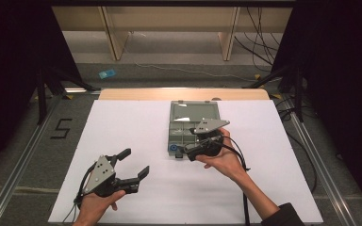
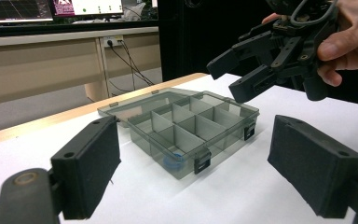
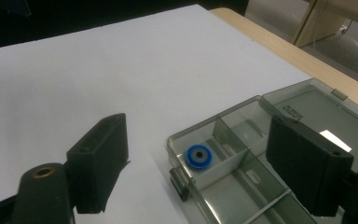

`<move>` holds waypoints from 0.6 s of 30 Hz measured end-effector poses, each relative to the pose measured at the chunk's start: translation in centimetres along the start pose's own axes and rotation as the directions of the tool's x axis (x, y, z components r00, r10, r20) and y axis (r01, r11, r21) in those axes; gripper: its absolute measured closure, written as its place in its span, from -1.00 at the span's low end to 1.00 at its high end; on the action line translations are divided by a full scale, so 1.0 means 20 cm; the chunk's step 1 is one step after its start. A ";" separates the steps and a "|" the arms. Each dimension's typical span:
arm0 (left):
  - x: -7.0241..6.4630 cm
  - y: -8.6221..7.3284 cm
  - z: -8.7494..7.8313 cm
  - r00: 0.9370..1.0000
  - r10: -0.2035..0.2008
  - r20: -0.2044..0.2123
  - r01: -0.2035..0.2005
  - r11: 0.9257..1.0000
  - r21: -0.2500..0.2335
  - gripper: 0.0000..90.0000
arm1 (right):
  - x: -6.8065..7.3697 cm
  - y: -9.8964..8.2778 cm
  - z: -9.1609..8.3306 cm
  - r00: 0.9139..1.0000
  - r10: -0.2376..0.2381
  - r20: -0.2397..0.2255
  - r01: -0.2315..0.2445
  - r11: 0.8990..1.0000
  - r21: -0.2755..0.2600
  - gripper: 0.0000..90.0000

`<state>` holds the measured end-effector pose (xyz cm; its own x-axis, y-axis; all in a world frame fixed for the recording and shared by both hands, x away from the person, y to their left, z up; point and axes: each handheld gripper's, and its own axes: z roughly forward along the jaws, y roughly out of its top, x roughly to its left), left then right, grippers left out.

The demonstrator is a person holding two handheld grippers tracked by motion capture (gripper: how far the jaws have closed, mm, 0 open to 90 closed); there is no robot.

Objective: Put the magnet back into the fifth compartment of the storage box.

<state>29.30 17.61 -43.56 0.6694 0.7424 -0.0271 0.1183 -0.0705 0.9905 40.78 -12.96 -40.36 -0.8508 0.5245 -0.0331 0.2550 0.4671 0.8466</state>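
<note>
The blue ring (image 3: 199,156) lies flat in the corner cell of the open box (image 3: 242,196), at about 1 o'clock from the right claw (image 3: 214,168), whose jaws stand apart and empty above it, much nearer than the left claw (image 1: 134,162), also apart.

A large black "5" (image 1: 62,128) is marked on the grey floor (image 1: 23,141) to the left of the table, near its far left corner. Raised lettering (image 3: 290,110) is moulded into the open lid (image 3: 317,112) of the compartment box, close to the hinge, but it cannot be read. Writing on the monitor screens (image 2: 51,8) far behind the table in the left gripper view is too small to be made out.
</note>
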 end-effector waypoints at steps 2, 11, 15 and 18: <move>0.00 0.00 0.00 1.000 0.000 0.000 0.000 1.000 0.001 -0.65 | 0.00 0.00 0.00 1.000 0.003 0.001 -0.003 1.000 -0.001 -0.51; 0.00 0.00 0.00 1.000 -0.002 0.004 0.002 1.000 0.002 -0.65 | 0.01 -0.05 -0.06 1.000 0.026 0.004 -0.026 0.999 -0.032 -0.51; 0.00 0.00 0.00 1.000 0.000 0.004 0.000 1.000 0.003 -0.65 | 0.01 -0.08 -0.09 0.999 0.052 0.007 -0.051 0.997 -0.055 -0.51; 0.00 0.00 0.00 1.000 0.001 0.005 -0.001 1.000 0.002 -0.65 | 0.01 -0.10 -0.11 0.998 0.068 0.000 -0.068 0.996 -0.065 -0.53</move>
<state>29.30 17.61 -43.53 0.6732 0.7390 -0.0263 0.1191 -0.0732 0.9902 39.15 -15.29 -40.88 -0.8313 0.5553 0.0243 0.2817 0.3833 0.8796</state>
